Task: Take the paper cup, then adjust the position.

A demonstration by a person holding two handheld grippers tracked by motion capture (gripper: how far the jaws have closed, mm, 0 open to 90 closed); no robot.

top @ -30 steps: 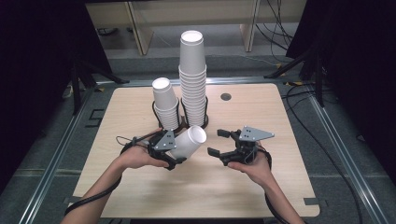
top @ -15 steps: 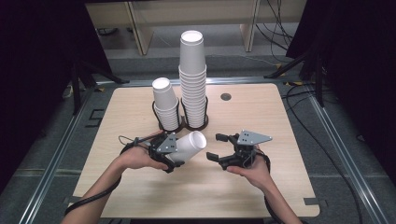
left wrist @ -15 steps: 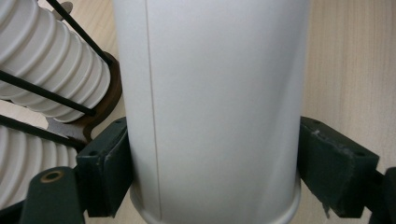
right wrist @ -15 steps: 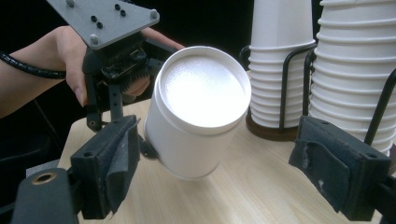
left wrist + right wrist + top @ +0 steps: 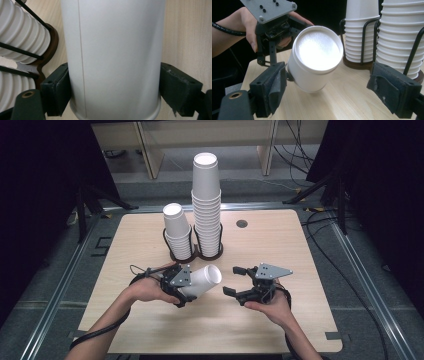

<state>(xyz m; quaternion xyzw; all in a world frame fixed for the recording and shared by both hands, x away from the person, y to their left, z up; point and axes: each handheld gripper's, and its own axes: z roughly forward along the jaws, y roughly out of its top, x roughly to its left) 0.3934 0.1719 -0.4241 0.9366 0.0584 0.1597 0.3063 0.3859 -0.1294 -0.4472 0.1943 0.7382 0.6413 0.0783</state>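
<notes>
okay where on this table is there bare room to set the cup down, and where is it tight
Bare wood lies along the table edge near the person, at the right side past the right gripper, and at the far right around the small dark hole. It is crowded at the two cup stacks in their wire holder, and between the grippers, where the left gripper holds the paper cup.

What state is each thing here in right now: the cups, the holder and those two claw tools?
Loose paper cup: tipped sideways, clamped above the table.
Left gripper: shut on the loose paper cup.
Right gripper: open, holding nothing, facing the cup's base.
Tall cup stack: upright in the holder.
Short cup stack: upright, leaning slightly.
Wire cup holder: standing on the table, both rings filled.
</notes>
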